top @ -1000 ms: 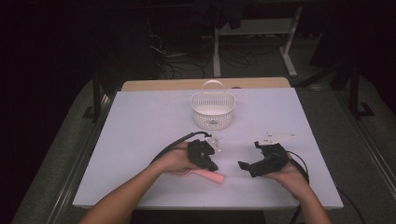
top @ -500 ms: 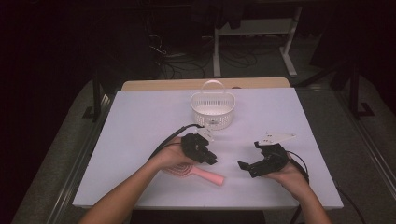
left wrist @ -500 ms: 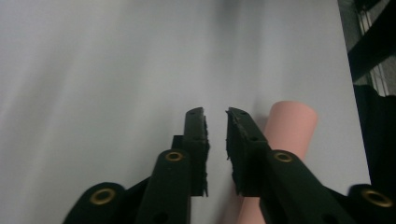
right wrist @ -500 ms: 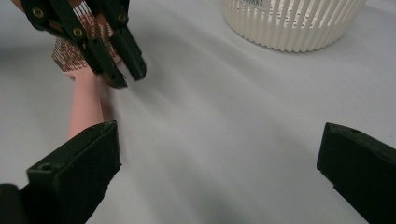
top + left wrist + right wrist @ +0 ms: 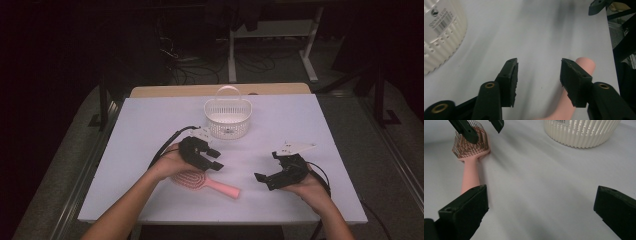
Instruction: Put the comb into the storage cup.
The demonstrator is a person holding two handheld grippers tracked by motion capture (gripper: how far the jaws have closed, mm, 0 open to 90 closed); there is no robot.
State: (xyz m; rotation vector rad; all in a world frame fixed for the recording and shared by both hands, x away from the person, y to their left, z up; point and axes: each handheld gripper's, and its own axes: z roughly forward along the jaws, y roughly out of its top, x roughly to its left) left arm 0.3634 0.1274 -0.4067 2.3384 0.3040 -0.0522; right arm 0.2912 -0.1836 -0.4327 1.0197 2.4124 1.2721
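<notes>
High view: the white basket (image 5: 227,119) looks empty beyond the left gripper (image 5: 216,159), whose jaws have just been opening above the pink hairbrush (image 5: 205,182). The right gripper (image 5: 264,177) gapes, holding nothing.

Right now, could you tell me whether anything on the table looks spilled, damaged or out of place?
Nothing stands out. The pink hairbrush lies flat, bristles up, on the table, and the white basket stands upright behind it.
</notes>
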